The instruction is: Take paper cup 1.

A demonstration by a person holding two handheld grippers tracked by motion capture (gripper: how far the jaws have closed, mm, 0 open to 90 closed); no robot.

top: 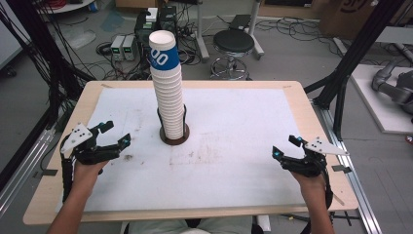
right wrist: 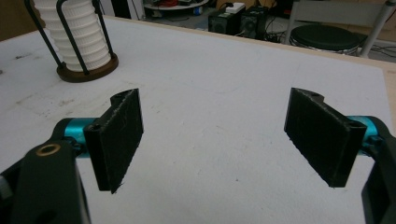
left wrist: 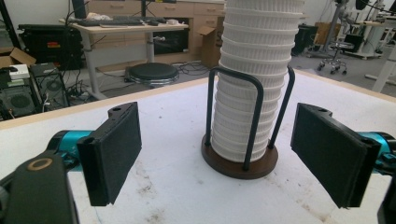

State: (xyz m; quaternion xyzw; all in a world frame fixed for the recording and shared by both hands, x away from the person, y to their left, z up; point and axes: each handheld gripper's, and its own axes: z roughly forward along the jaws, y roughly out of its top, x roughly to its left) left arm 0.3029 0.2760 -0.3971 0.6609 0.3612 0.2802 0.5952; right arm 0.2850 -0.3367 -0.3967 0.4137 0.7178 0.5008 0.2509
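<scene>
A tall stack of white paper cups [top: 168, 92], the top one with a blue band, stands in a black wire holder on a round dark wooden base [top: 174, 138] near the middle of the table. My left gripper [top: 116, 133] rests at the left, jaws open and empty, pointing toward the stack. In the left gripper view the stack [left wrist: 254, 74] and its base [left wrist: 239, 161] stand between and beyond the black pads [left wrist: 114, 149]. My right gripper [top: 286, 146] sits at the right, open and empty. In the right gripper view the cup stack [right wrist: 77, 32] stands far off at upper left.
A white stained sheet [top: 229, 126] covers the wooden table [top: 311, 112]. Behind the table stand a black stool [top: 233, 45], boxes of electronics [top: 156, 24] and loose cables on the floor. Black frame posts [top: 358, 44] rise at the right.
</scene>
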